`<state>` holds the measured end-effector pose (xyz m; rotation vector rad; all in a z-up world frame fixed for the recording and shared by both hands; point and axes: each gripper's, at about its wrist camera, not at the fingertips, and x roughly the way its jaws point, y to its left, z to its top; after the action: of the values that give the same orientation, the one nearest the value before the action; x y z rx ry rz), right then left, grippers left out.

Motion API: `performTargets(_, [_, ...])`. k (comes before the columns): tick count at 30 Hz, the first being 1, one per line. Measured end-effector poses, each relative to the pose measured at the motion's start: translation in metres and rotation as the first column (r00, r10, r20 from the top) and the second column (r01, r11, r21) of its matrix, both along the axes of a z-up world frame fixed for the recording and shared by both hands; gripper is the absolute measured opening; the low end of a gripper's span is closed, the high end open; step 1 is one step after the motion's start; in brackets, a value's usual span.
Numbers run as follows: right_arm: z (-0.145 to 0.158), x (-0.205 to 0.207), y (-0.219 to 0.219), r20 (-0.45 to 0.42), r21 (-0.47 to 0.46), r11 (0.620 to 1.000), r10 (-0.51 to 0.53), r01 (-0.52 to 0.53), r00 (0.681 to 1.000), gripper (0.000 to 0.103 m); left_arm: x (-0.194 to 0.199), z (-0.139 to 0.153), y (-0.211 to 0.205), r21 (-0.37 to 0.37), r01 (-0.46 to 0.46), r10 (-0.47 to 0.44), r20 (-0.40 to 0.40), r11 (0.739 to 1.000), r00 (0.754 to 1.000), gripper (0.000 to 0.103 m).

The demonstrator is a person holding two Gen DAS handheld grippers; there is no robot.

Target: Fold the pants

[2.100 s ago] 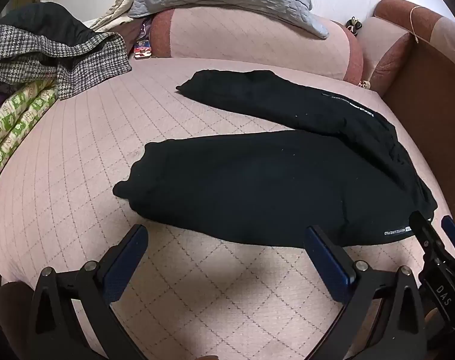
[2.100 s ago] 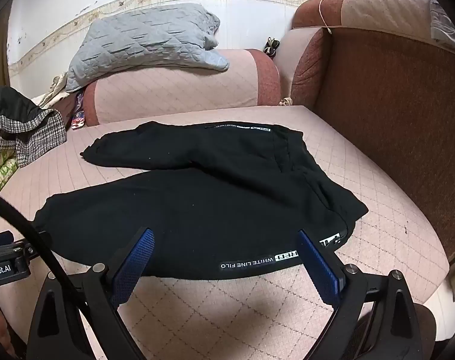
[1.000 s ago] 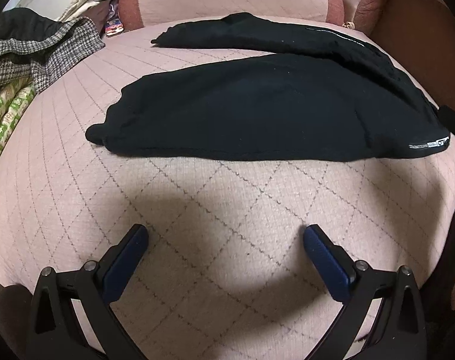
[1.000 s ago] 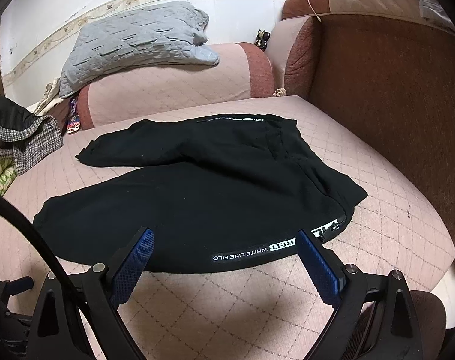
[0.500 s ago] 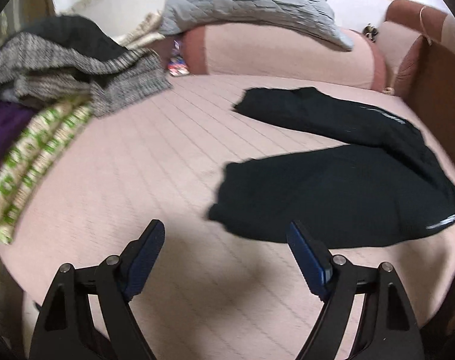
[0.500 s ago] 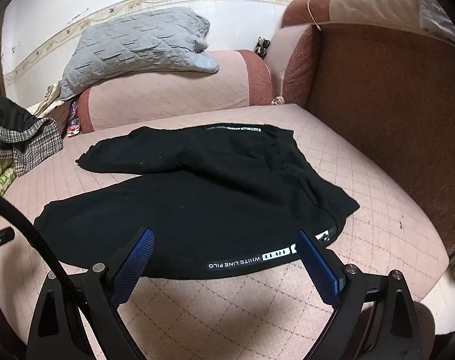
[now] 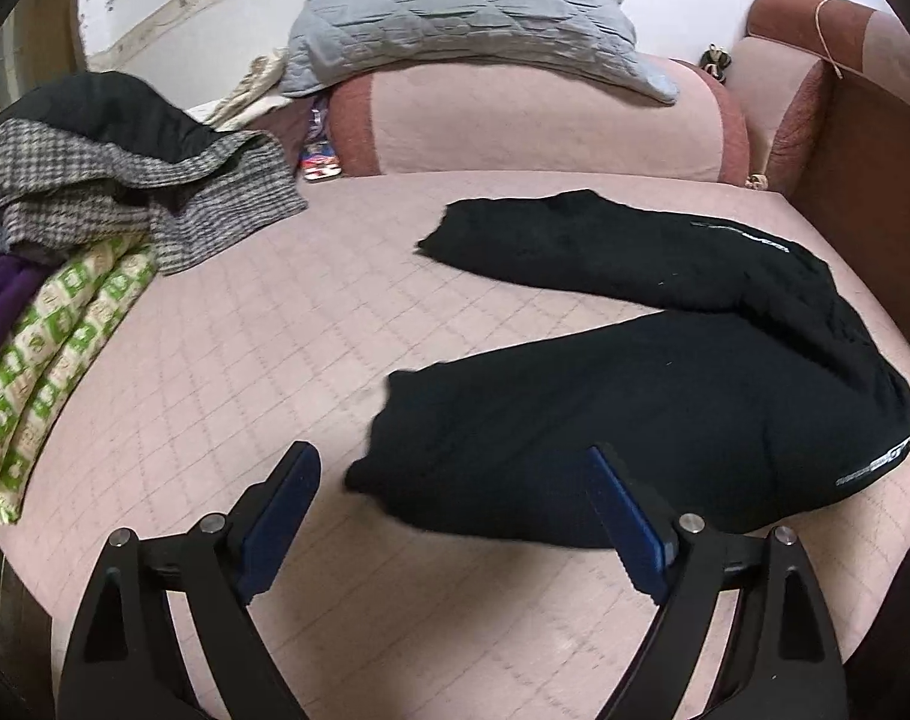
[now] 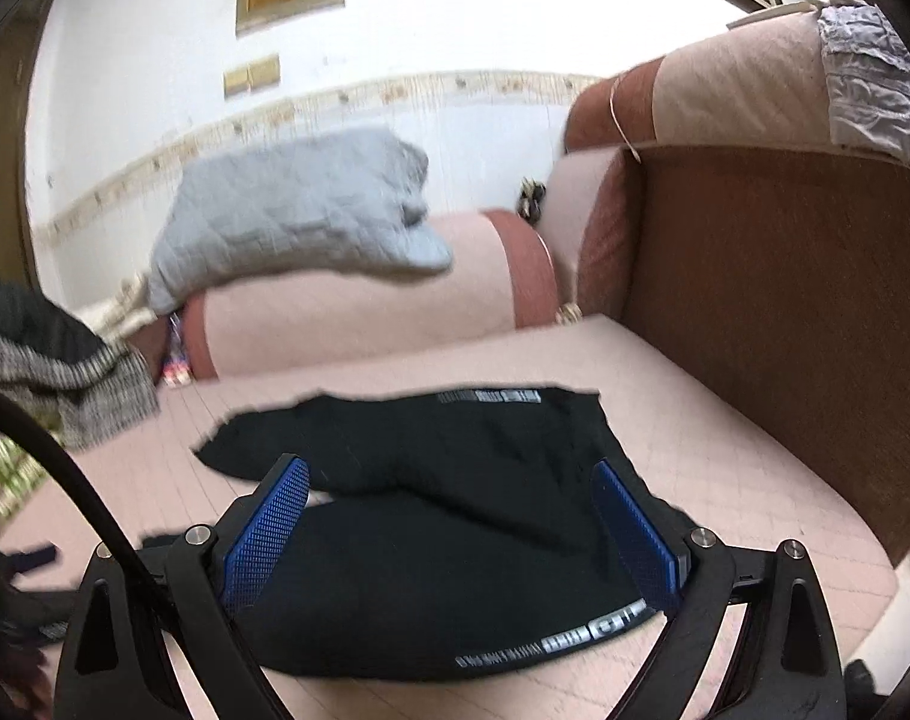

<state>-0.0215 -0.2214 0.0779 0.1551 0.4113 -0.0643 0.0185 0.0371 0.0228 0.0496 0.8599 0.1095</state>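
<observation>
Black pants (image 7: 664,396) lie flat on the pink quilted sofa seat (image 7: 263,348), legs spread in a V toward the left, waistband at the right. My left gripper (image 7: 455,480) is open and empty, just in front of the near leg's cuff. In the right wrist view the pants (image 8: 443,540) fill the lower middle, with white lettering along the near edge. My right gripper (image 8: 449,492) is open and empty, low over the pants near the waist end.
A pile of clothes (image 7: 95,180) with a houndstooth garment and a green-patterned cloth (image 7: 53,354) lies at the left. A grey quilted pillow (image 7: 466,18) rests on the pink bolster (image 7: 532,126). The brown sofa arm (image 8: 784,300) stands at the right.
My left gripper has moved closer to the near leg's cuff. My right gripper has dropped low and forward over the waist end, and its view is blurred with motion.
</observation>
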Motion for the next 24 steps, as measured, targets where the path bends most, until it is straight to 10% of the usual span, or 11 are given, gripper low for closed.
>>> performTargets(15, [0.07, -0.021, 0.037, 0.264, 0.181, 0.954, 0.187, -0.239, 0.946, 0.098, 0.062, -0.009, -0.151, -0.112, 0.23, -0.24, -0.095, 0.967, 0.966, 0.089])
performTargets(24, [0.055, 0.005, 0.056, 0.17, 0.248, 0.897, 0.332, -0.367, 0.928, 0.098, 0.044, -0.033, -0.168, -0.121, 0.303, -0.32, -0.164, 0.945, 0.933, 0.089])
